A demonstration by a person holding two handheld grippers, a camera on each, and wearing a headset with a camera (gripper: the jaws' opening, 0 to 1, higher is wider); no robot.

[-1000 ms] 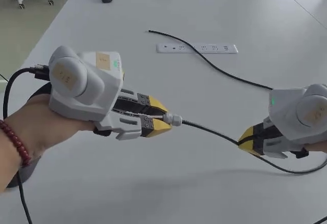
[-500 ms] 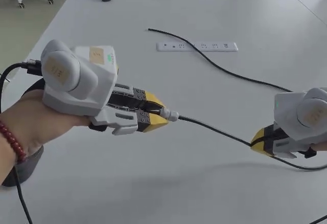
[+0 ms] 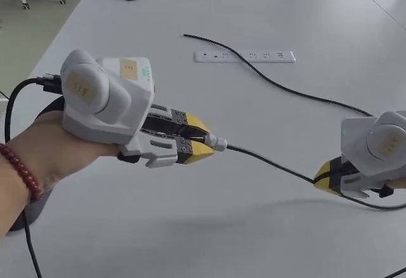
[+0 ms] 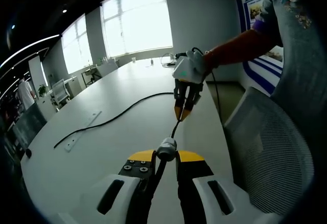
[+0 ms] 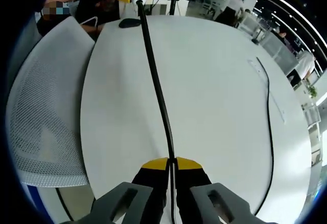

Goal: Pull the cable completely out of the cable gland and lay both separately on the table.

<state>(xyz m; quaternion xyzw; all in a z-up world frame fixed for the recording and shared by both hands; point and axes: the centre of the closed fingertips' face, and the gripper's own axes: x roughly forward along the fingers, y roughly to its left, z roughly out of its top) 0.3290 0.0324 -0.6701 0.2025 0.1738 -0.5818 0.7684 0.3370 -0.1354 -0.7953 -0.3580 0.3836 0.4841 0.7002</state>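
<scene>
Light, rigid cable gland (image 3: 216, 143), pinched in the jaws of the left gripper (image 3: 202, 143) over the near left of the table (image 3: 190, 227), is judged secure, while the thin, limp, likely slick cable (image 3: 273, 164) threaded through it is clamped by the jaws of the right gripper (image 3: 325, 183) and is best held firmly.

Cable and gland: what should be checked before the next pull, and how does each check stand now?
1. Left gripper shut on gland: ok.
2. Right gripper shut on cable: ok.
3. Cable straight between the grippers: ok.
4. Cable out of gland: not ok, it enters the gland.
5. Cable length behind the gland: cannot tell, hidden by the jaws.
6. Bare table to lay both on: ok.
</scene>
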